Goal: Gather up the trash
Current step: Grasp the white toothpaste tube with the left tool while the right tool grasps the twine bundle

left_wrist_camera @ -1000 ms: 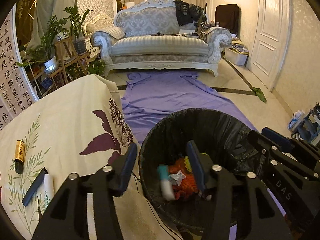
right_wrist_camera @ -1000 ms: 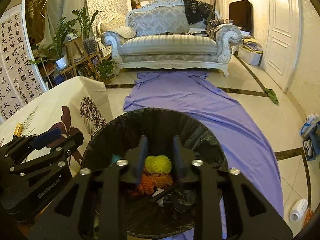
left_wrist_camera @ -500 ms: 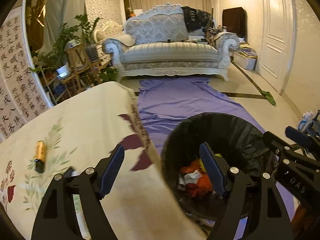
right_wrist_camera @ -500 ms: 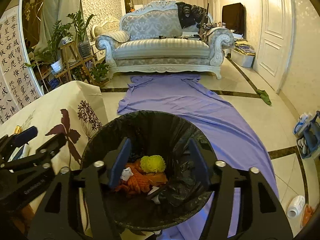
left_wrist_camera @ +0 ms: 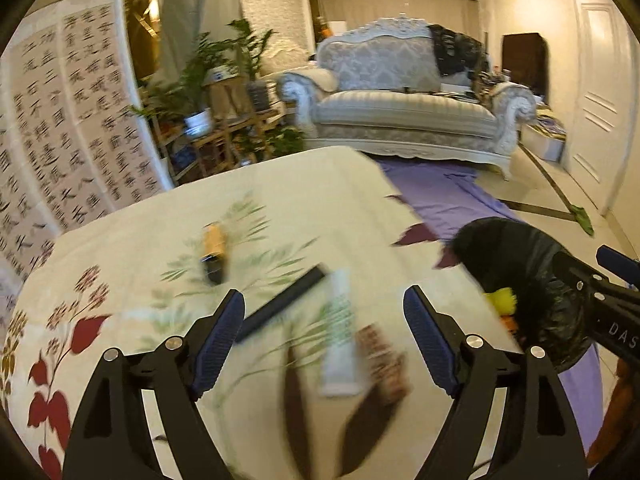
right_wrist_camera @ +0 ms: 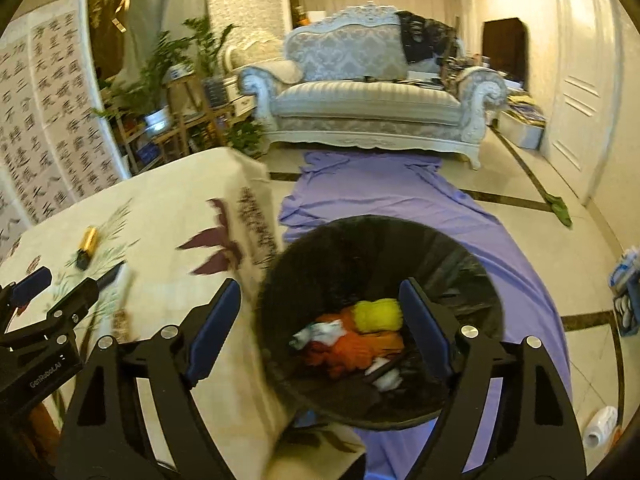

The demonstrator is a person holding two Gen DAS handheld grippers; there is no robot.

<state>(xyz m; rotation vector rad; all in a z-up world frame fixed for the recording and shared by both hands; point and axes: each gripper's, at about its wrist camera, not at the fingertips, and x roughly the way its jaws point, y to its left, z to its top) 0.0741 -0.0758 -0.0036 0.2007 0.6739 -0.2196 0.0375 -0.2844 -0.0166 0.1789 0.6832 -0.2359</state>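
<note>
Both empty grippers, left gripper point(left_wrist_camera: 324, 338) over desk litter and right gripper point(right_wrist_camera: 320, 330) above round black-bagged trash bin point(right_wrist_camera: 472, 264), are opening their fingers wide, ready for the next pickup.

Left wrist view: motion blur obscures the white tube point(left_wrist_camera: 340, 340) and brown wrapper point(left_wrist_camera: 384, 354) between the left gripper point(left_wrist_camera: 324, 340) fingers; markings unreadable. Right wrist view: bin point(right_wrist_camera: 472, 280) near rim hidden behind the right gripper point(right_wrist_camera: 320, 324); trash point(right_wrist_camera: 352, 340) smeared, individual items indistinct.
</note>
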